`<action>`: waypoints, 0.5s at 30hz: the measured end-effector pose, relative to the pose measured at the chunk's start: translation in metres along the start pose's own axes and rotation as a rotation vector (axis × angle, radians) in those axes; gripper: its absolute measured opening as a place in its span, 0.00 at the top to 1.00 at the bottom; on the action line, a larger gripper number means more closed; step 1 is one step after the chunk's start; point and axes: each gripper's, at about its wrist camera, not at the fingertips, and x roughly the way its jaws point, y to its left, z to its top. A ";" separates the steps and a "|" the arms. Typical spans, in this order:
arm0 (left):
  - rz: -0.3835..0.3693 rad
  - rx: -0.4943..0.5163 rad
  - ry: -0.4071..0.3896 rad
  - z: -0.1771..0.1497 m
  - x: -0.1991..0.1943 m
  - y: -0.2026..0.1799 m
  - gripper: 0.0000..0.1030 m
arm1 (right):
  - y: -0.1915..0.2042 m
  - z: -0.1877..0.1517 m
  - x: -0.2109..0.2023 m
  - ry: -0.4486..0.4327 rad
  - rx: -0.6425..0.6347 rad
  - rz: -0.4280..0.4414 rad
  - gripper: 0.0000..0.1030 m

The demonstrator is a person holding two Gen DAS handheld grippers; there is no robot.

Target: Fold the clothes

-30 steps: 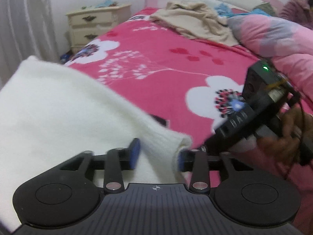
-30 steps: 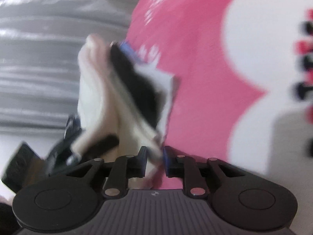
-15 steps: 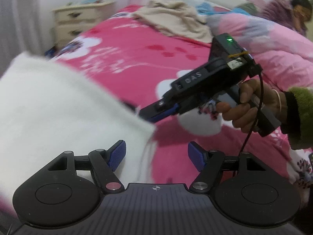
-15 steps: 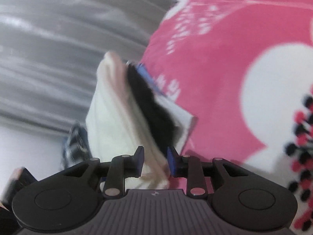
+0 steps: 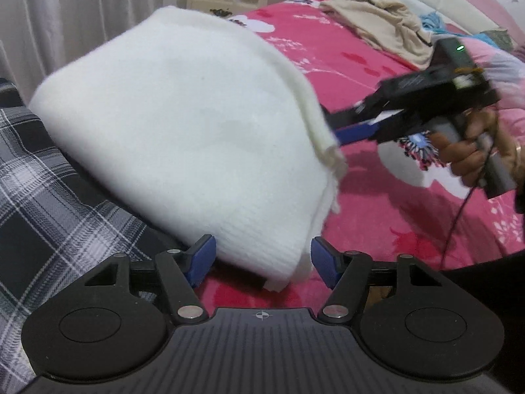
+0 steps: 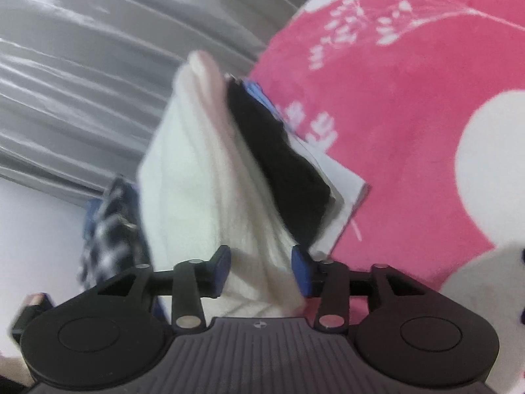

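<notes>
white knitted fabric, a folded sweater (image 5: 183,138), lies on the pink flowered bed (image 5: 377,203) at its edge, partly over a plaid cloth (image 5: 49,203). the left tool (image 5: 263,261) stands open, its blue pads either side of the sweater's near corner without pressing it. the right tool (image 6: 261,267), whose jaws have just been opening, straddles the sweater's layered edge loosely; no writing is legible on it.
</notes>
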 end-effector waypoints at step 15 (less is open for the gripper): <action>0.021 -0.012 -0.022 -0.004 0.010 -0.007 0.34 | 0.039 -0.007 0.036 0.042 -0.209 -0.112 0.82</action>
